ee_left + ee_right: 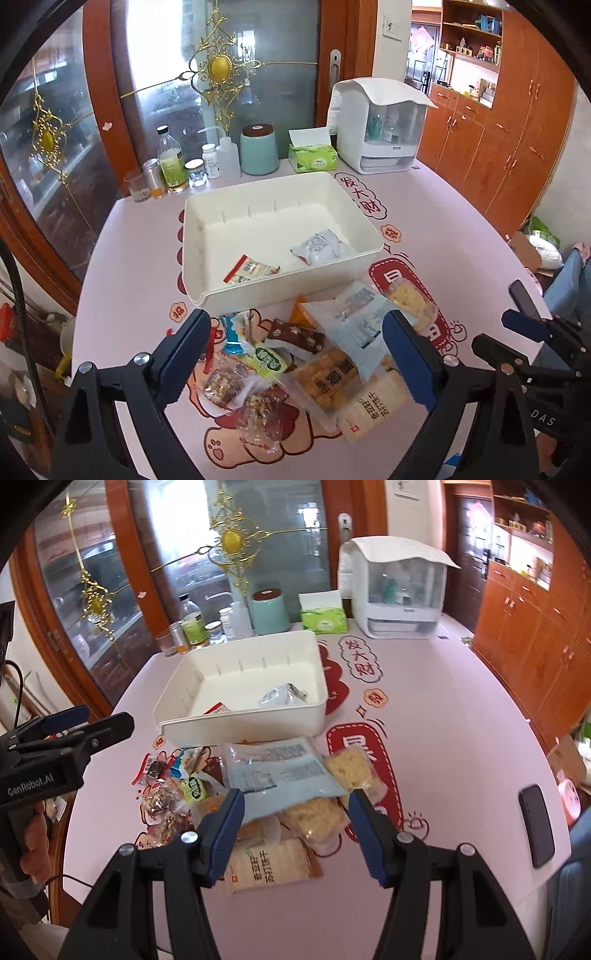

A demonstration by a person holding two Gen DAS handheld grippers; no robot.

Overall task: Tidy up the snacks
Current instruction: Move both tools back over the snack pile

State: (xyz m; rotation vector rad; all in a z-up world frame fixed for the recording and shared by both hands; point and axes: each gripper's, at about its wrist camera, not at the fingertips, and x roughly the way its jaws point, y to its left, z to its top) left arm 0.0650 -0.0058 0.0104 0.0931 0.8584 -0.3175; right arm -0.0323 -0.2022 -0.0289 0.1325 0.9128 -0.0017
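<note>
A loose pile of snack packets lies on the pink table in front of a white bin (280, 299) (240, 727). A white packet (321, 247) and a red-edged packet (251, 271) lie inside the bin. My left gripper (295, 350) hangs open above the left of the pile, over a green-label packet (269, 360), with nothing between its fingers. My right gripper (295, 830) is open over the right of the pile. A light blue packet (277, 771) and a yellow crumbly bar (351, 768) lie just beyond its fingertips, and a cracker pack (266, 864) lies below it.
Bottles and jars (173, 162), a teal canister (258, 149), a tissue box (312, 155) and a white appliance (380, 125) line the table's far edge. A dark phone (537, 823) lies near the right edge. A hand (35, 842) holds the left gripper.
</note>
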